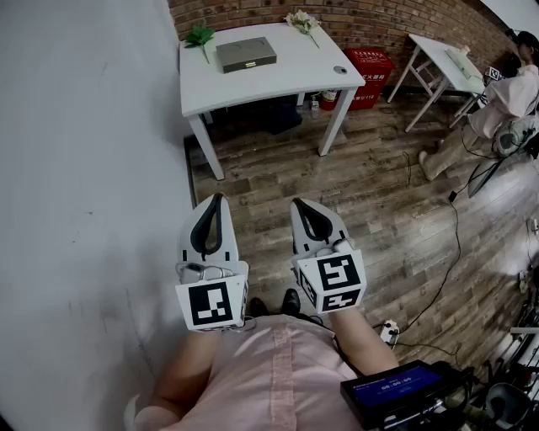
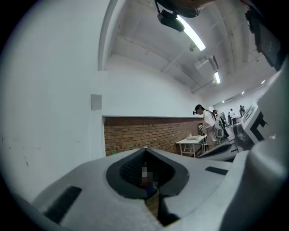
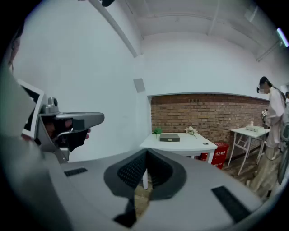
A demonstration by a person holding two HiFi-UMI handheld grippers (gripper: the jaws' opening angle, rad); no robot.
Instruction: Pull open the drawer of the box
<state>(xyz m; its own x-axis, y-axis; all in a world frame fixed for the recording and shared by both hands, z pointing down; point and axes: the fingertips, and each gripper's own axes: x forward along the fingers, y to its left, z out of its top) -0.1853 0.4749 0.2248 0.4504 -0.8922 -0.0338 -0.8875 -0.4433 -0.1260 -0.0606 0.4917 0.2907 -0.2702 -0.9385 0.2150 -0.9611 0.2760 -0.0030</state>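
The grey box point(image 1: 245, 54) lies flat on a white table point(image 1: 286, 76) at the far end of the room, against the brick wall; it also shows small in the right gripper view as the box point(image 3: 169, 136). My left gripper point(image 1: 217, 198) and right gripper point(image 1: 299, 203) are held side by side in front of my chest, well short of the table. Both are shut with nothing between the jaws. The left gripper view shows mostly the white wall and ceiling.
A green sprig point(image 1: 200, 36) and pale flowers point(image 1: 302, 21) lie on the table beside the box, plus a small round object point(image 1: 340, 70). A red crate point(image 1: 370, 67) stands under its right end. A second white table point(image 1: 444, 59) and a person point(image 1: 505, 101) stand right. Cables cross the wooden floor.
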